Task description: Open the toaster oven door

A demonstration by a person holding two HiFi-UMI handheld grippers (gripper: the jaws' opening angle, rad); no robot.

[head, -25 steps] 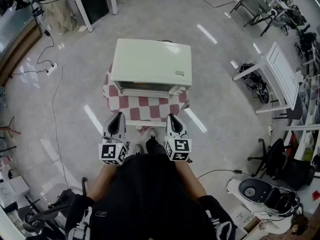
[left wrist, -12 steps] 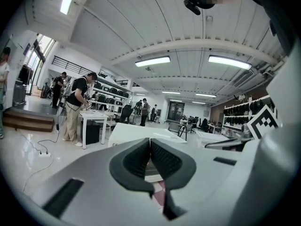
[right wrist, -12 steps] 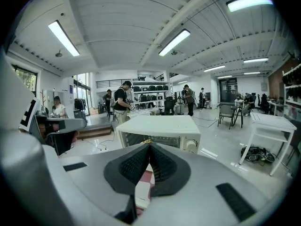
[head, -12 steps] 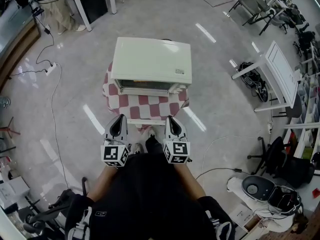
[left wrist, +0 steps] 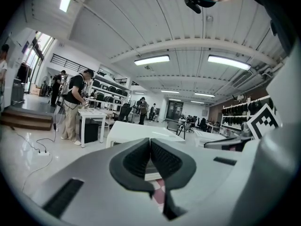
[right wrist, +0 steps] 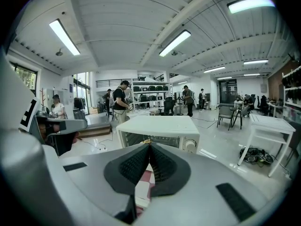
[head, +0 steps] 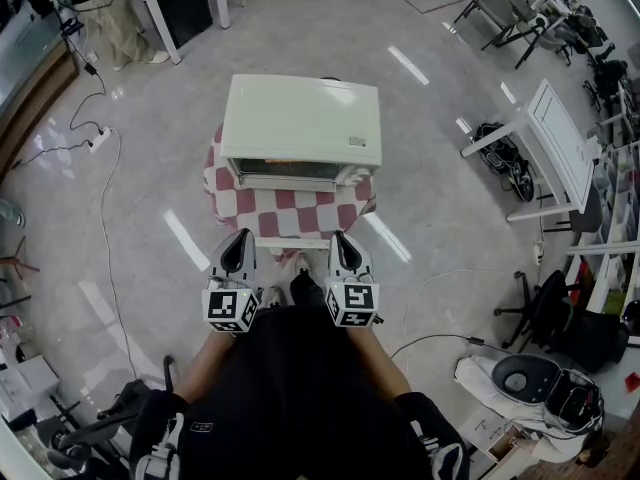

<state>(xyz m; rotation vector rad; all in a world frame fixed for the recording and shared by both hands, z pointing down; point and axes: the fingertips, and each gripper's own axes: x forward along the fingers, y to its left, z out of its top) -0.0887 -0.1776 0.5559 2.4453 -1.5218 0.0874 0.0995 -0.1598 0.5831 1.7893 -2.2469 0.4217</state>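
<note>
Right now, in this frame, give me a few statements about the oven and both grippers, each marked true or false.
1. The toaster oven has its door shut. True.
2. The left gripper is clamped on the oven's handle. False: it is shut on nothing and sits short of the table, close to the person's body.
3. The oven stands on a red-and-white checked cloth. True.
4. The right gripper has its jaws wide apart. False: they are together, with nothing between them.
5. A knob sits at the right end of the oven's front. True.
</note>
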